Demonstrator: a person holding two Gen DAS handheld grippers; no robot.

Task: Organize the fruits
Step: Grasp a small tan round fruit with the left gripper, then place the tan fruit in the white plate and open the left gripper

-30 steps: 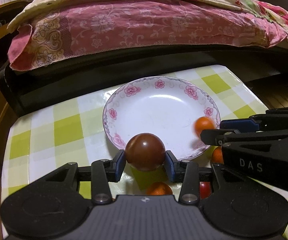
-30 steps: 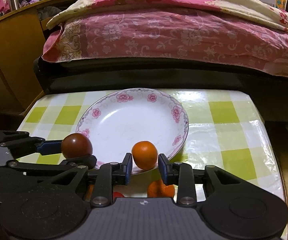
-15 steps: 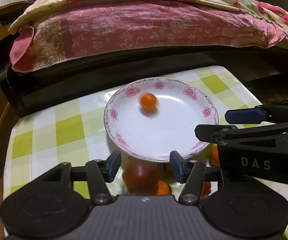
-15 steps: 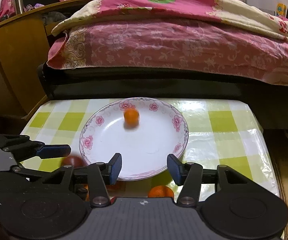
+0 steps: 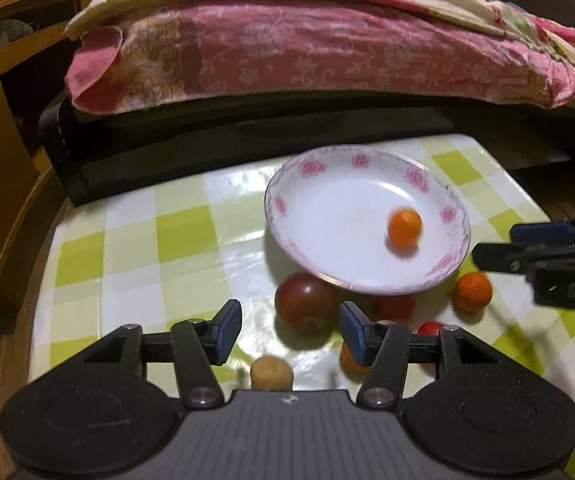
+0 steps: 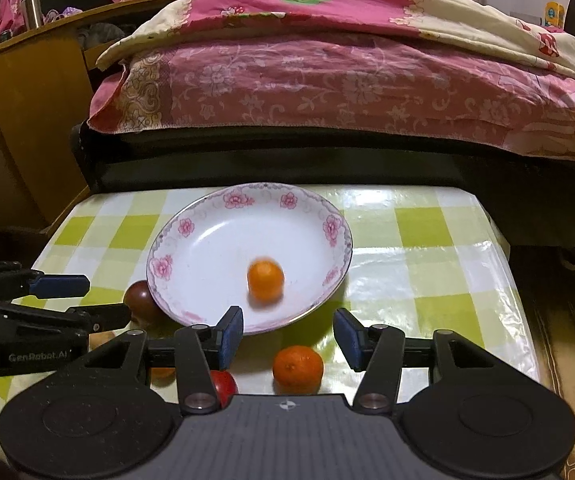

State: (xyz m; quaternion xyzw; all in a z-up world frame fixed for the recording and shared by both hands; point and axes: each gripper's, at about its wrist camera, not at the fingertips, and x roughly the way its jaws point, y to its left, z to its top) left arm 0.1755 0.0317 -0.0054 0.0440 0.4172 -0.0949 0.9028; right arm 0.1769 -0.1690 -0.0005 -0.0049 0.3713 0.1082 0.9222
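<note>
Plate [image 6: 339, 236] rim touches dark tomato [image 5: 305, 303]; left claw [image 5: 290, 330], right claw [image 6: 288, 334] both spread, empty.

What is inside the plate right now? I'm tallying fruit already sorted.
One small orange fruit, blurred, lies in the plate. No other fruit shows inside it; the right gripper's finger covers a bit of the near rim.

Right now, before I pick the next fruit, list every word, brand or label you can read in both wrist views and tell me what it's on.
"GenRobot.AI": on the side of the left gripper body, seen low left in the right wrist view.
"DAS": on the side of the right gripper body, at the right edge of the left wrist view; blurred, and any further letters are cut off.
Small yellow box behind the bed: printed, too small to read.
The plate bears only pink flowers, no text.
</note>
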